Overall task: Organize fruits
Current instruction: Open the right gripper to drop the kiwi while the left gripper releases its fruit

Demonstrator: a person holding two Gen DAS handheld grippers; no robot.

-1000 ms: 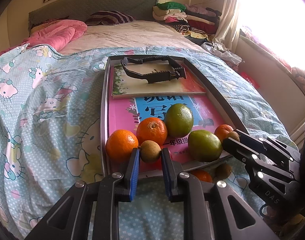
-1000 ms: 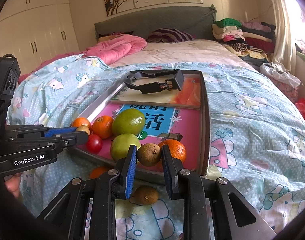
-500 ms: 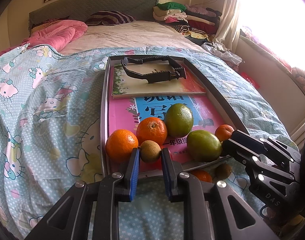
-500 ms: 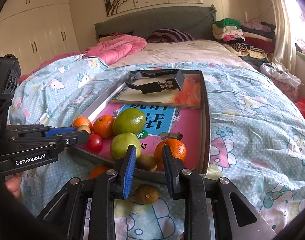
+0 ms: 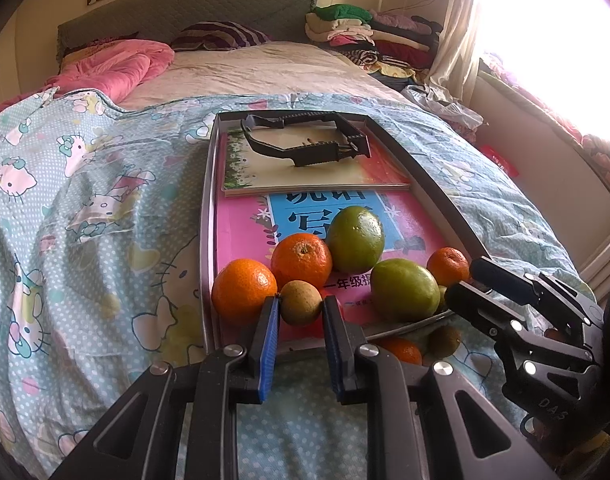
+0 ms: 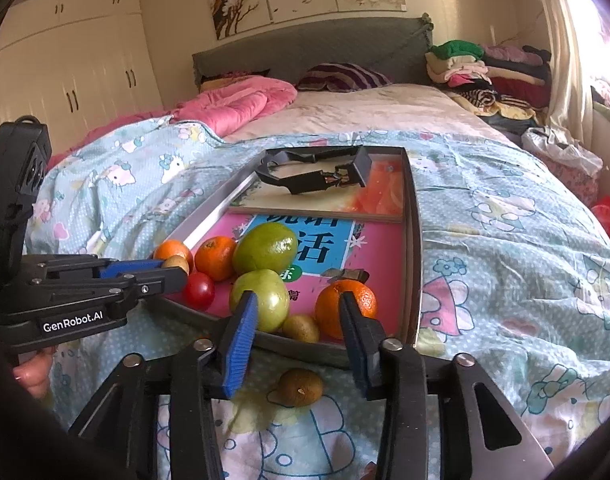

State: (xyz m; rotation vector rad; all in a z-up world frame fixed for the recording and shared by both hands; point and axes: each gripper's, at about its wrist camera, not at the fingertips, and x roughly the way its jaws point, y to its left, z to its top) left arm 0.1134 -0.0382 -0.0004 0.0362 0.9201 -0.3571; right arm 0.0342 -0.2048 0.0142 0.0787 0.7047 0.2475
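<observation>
metal-rimmed rectangular tray [image 5: 207, 216] lying on a polka-dot cartoon-print quilt [image 5: 85, 216], lined with a glossy pink book [image 5: 241, 236] and a second flat book [image 5: 305, 172] toward the far end, black plastic clamp [image 5: 305, 146] resting on the latter. clustered at the tray's near end: dimpled orange mandarins [image 5: 301, 260], two smooth green round fruits [image 5: 357, 234], a shiny red tomato [image 6: 199, 290], small dull brown fruits. left gripper [image 5: 301, 310] pitched downward over the near left corner, blue ribbed pads clamped on a small brown fruit [image 5: 300, 302], beside a mandarin at that corner. right gripper [image 6: 299, 312] pitched down over the near right corner, jaws just opened and standing apart; a released brown fruit [image 6: 301, 328] lying inside the near rim between a green fruit [image 6: 261, 300] and an orange [image 6: 347, 306], clear of both pads. another brown fruit [image 6: 299, 386] off the tray on the quilt, just below the near edge. another mandarin off the tray, partly hidden behind the left gripper's finger. fingertips [image 6: 33, 374] visible beneath the left gripper body, rest of the hand cut off. window side washed out by glare.
</observation>
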